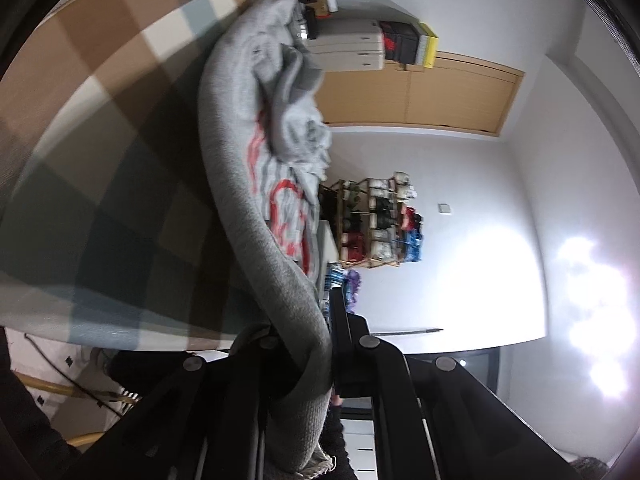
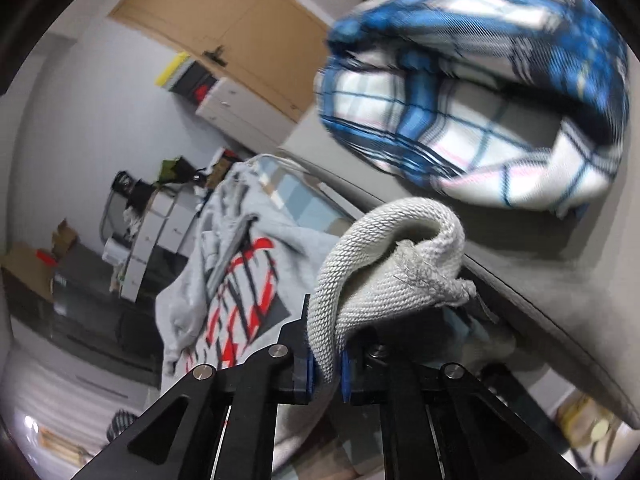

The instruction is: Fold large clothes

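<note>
A large grey sweatshirt (image 1: 240, 184) with a red print lies bunched along a checked brown and blue cloth surface (image 1: 100, 128) in the left wrist view. Its thick edge runs down into my left gripper (image 1: 320, 360), which is shut on it. In the right wrist view the same grey sweatshirt (image 2: 240, 280), with red and black print, hangs slack to the left. My right gripper (image 2: 326, 368) is shut on its pale ribbed hem (image 2: 384, 264), which bulges above the blue pads (image 2: 308, 372).
A blue and white plaid garment (image 2: 480, 80) lies rumpled on a grey surface (image 2: 540, 280) just beyond the right gripper. Farther off stand a loaded wooden shelf (image 1: 376, 220), white drawers (image 1: 348, 48) and a wooden door (image 1: 440, 92).
</note>
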Tool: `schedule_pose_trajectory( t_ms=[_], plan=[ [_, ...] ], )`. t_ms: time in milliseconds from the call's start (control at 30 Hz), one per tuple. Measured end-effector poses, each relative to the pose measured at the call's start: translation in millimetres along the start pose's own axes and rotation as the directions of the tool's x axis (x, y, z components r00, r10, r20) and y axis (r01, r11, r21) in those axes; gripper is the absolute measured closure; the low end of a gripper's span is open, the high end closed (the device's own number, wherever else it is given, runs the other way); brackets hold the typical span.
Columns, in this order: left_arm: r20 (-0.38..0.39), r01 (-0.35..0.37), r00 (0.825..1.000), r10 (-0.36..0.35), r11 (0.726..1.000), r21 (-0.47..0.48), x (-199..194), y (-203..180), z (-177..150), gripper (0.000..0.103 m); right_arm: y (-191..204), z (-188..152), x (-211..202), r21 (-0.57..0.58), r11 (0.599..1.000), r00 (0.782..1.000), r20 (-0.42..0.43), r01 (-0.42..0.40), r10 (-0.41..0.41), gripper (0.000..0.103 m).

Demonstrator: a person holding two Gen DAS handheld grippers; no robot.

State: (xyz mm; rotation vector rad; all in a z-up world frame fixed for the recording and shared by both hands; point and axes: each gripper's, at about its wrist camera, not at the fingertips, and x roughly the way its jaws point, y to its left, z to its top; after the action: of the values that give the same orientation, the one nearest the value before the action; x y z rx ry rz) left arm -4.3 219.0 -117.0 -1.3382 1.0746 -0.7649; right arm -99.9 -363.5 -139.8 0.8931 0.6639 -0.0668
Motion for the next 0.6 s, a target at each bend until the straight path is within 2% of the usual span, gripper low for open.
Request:
schedule_pose_trajectory(
  t_ms=[100, 200, 233, 267, 300, 333, 400, 600],
  plan=[
    [-0.007, -0.044, 0.999, 0.044, 0.999, -0.008, 1.6, 7.0, 0.3, 0.101, 6.9, -0.8, -3.9, -0.048, 0.999, 1.0, -0.003, -0.022, 0.022, 0.094],
    [-0.013, -0.095, 0.995, 0.095, 0.995, 0.0, 3.2, 11.1, 2.2, 0.1, 6.1, -1.3, -2.9, -0.046, 0.999, 0.999, -0.014, -0.03, 0.029, 0.094],
    [-0.013, -0.114, 0.993, 0.114, 0.994, 0.006, 3.6, 11.5, 3.0, 0.097, 5.3, -0.9, -2.9, -0.042, 0.999, 0.999, -0.013, -0.034, 0.033, 0.094],
    [-0.01, -0.133, 0.991, 0.133, 0.991, 0.002, 3.8, 13.1, 3.8, 0.091, 4.3, -0.8, -3.8, -0.042, 0.998, 0.999, -0.012, -0.036, 0.036, 0.094],
    [-0.006, -0.144, 0.99, 0.144, 0.99, -0.014, 3.7, 15.9, 4.3, 0.072, 4.0, -0.7, -4.6, -0.04, 0.998, 0.999, -0.01, -0.039, 0.038, 0.094],
    [0.002, -0.154, 0.988, 0.154, 0.988, -0.034, 3.0, 19.1, 4.4, 0.06, 3.1, -0.8, -5.4, -0.038, 0.998, 0.999, -0.01, -0.044, 0.044, 0.094],
    [0.013, -0.184, 0.983, 0.185, 0.982, -0.051, 2.7, 23.8, 3.8, 0.059, 2.0, -1.8, -6.4, -0.041, 0.998, 0.999, -0.011, -0.041, 0.041, 0.094],
    [-0.034, -0.256, 0.967, 0.254, 0.963, -0.083, 10.0, 40.5, -0.6, 0.056, -3.5, -4.5, -4.3, -0.029, 0.999, 0.999, -0.021, -0.039, 0.038, 0.094]
  ],
)
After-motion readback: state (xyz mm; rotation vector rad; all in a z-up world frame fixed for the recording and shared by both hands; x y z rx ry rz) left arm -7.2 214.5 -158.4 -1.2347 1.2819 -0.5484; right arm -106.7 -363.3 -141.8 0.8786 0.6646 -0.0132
